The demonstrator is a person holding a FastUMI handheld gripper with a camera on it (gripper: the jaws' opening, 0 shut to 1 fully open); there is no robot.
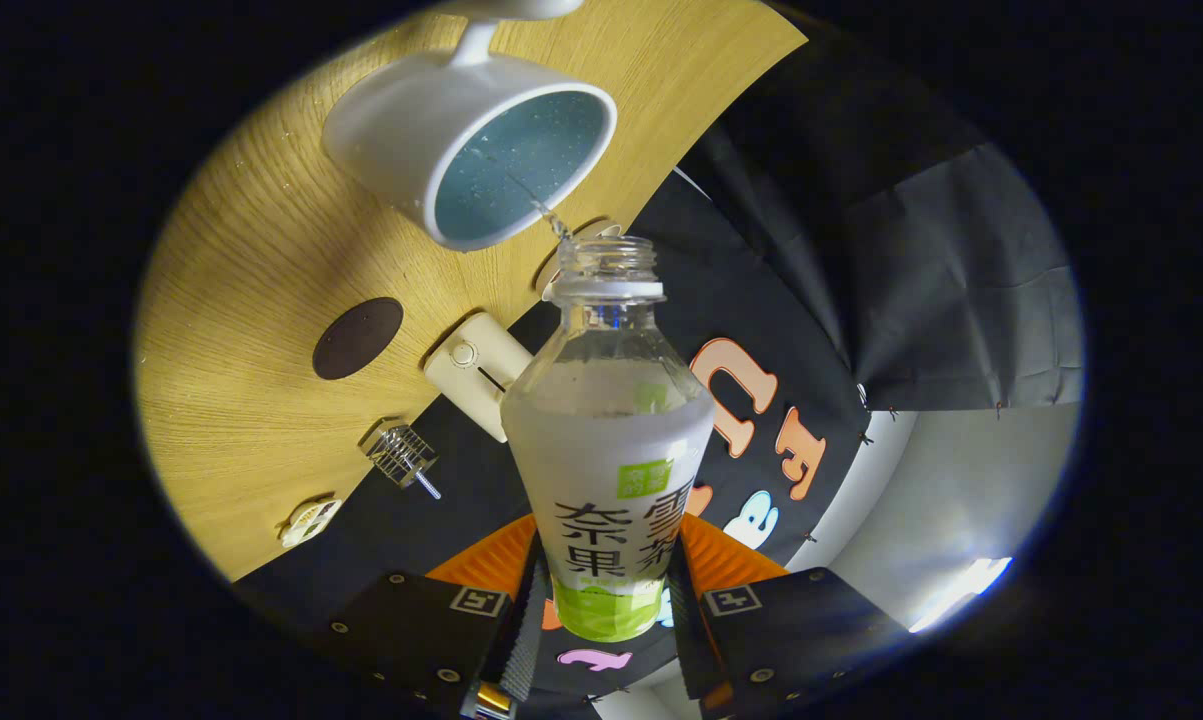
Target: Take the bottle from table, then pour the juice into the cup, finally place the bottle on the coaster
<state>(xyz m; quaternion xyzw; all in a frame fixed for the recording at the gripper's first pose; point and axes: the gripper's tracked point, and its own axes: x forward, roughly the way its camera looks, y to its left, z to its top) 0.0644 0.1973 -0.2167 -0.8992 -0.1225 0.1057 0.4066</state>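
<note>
My gripper (606, 590) is shut on a clear plastic bottle (607, 440) with a white and green label, both fingers pressing its lower body. The bottle has no cap and is tipped over the wooden table (241, 300). A thin stream of liquid (551, 218) runs from its mouth into the white cup (461, 140), which has a pale blue inside and a handle on its far side. A dark round coaster (357, 337) lies on the table beyond my fingers, apart from the cup.
A small cream box-shaped device (476, 365) sits at the table's edge beside the bottle. A little metal wire piece (401, 455) and a small white object (309, 520) lie further along that edge. The black cloth wall hangs past the table.
</note>
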